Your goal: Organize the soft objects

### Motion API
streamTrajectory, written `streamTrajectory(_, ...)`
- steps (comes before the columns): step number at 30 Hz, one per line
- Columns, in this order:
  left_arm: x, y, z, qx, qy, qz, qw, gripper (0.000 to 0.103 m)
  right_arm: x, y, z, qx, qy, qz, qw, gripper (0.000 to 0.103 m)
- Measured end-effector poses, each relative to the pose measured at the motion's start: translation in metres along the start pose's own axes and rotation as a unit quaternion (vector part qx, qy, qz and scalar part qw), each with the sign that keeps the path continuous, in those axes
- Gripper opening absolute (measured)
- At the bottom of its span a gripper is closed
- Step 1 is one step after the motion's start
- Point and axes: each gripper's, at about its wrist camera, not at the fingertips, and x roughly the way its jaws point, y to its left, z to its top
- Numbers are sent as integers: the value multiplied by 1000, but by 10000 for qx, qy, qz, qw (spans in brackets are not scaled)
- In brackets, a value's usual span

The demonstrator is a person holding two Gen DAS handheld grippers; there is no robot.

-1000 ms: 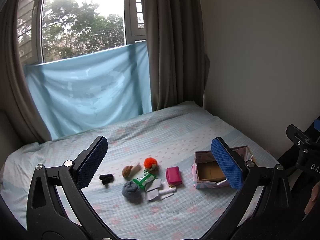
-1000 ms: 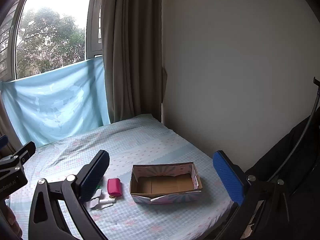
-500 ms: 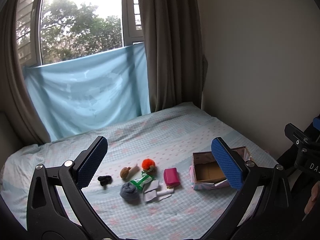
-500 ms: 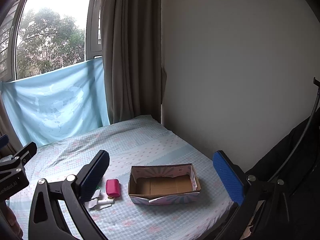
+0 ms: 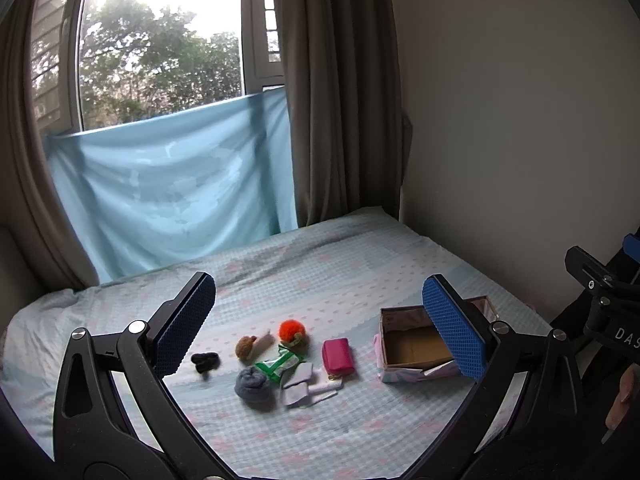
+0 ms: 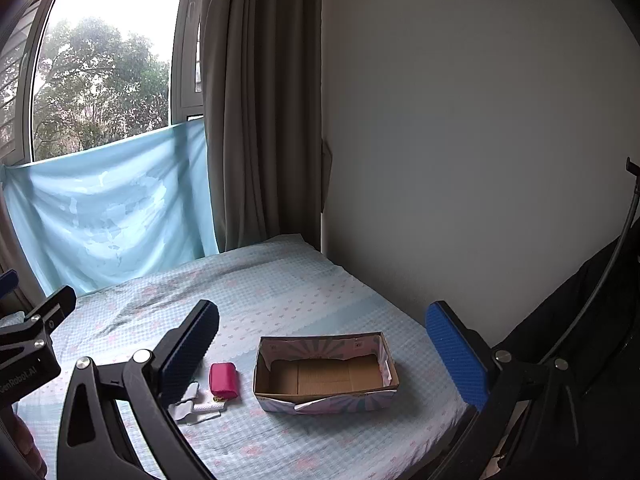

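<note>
Several small soft things lie in a cluster on the bed: a black bundle [image 5: 205, 360], a brown plush [image 5: 247, 346], an orange pompom [image 5: 292, 330], a grey rolled sock [image 5: 252, 385], a green-and-white packet [image 5: 277, 364], white cloth pieces [image 5: 298, 385] and a pink pouch [image 5: 338, 357] [image 6: 223, 377]. An open cardboard box [image 5: 416, 346] [image 6: 325, 373] stands empty to their right. My left gripper [image 5: 320, 328] hangs open well above and short of the cluster. My right gripper [image 6: 322, 354] is open too, held high before the box.
The bed [image 6: 280, 292] wears a pale blue checked sheet. A wall [image 6: 460, 140] borders its right side; a curtain [image 6: 260, 112] and a window with a blue cloth [image 5: 172, 196] stand behind. A dark sleeve [image 6: 592, 320] shows at the right.
Both views have drifted slightly: the objects and box sit a little lower and further left in frame than a second ago. Nothing on the bed has moved; both grippers stay open.
</note>
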Motion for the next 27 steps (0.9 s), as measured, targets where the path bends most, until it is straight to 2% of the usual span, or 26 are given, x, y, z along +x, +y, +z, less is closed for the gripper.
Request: streamTrajectory(27, 1, -2, 6, -16, 53, -41, 10000, 102, 0, -3, 1, 7, -7, 35, 10000, 103)
